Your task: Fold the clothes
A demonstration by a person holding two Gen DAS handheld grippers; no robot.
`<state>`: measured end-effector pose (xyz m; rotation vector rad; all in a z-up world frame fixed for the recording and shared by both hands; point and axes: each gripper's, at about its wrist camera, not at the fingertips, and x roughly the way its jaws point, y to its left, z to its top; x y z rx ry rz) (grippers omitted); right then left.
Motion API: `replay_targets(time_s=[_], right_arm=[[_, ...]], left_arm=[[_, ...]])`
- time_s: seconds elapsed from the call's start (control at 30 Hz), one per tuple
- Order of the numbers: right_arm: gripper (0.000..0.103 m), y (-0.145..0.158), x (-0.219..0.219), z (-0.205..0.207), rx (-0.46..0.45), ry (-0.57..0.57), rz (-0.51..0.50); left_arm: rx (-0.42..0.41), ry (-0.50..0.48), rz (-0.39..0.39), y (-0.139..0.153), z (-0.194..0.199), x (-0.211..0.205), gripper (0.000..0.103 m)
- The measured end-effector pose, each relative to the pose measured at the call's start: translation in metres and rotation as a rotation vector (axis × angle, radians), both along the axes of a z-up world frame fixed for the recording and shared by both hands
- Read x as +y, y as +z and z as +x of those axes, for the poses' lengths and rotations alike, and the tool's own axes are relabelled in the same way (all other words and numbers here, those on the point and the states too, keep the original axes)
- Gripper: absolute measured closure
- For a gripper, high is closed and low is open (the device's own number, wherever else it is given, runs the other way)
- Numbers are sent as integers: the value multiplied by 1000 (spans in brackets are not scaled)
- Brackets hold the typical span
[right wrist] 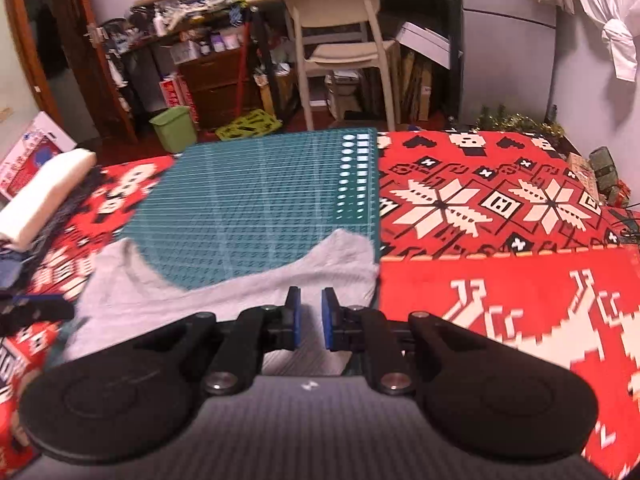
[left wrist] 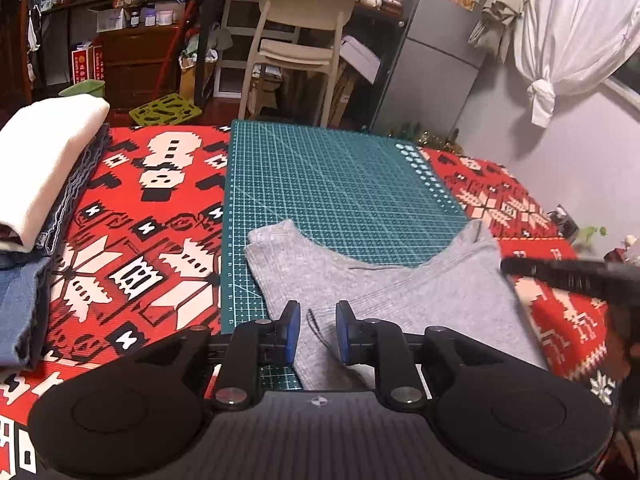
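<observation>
A grey garment (left wrist: pixel 400 288) lies flat on the green cutting mat (left wrist: pixel 332 184), its curved far edge with two pointed corners facing away; it also shows in the right wrist view (right wrist: pixel 224 296). My left gripper (left wrist: pixel 317 310) is open and empty, its blue pads just above the garment's near left part. My right gripper (right wrist: pixel 306 300) is open and empty over the garment's near right part, close to the mat's right edge (right wrist: pixel 372 200). The right gripper shows as a blurred black shape at the right of the left wrist view (left wrist: pixel 568 272).
A stack of folded clothes (left wrist: pixel 44 176), white on top with dark and denim pieces below, sits at the left on the red patterned cloth (left wrist: pixel 152 240). A beige chair (left wrist: pixel 300 40), green bin (right wrist: pixel 174 128) and cluttered shelves stand beyond the table. A white curtain (left wrist: pixel 572 32) hangs at the right.
</observation>
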<state>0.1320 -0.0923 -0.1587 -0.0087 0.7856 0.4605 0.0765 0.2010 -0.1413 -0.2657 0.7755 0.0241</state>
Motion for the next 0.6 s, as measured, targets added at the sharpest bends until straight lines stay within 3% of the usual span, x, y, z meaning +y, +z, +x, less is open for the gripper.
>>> replay_targets(time_s=[0.23, 0.6], right_arm=[[90, -12, 4, -23, 33, 7, -14], [90, -7, -3, -47, 52, 12, 20]], left_arm=[[-3, -53, -54, 4, -2, -20, 85], [11, -158, -38, 2, -1, -69, 85]])
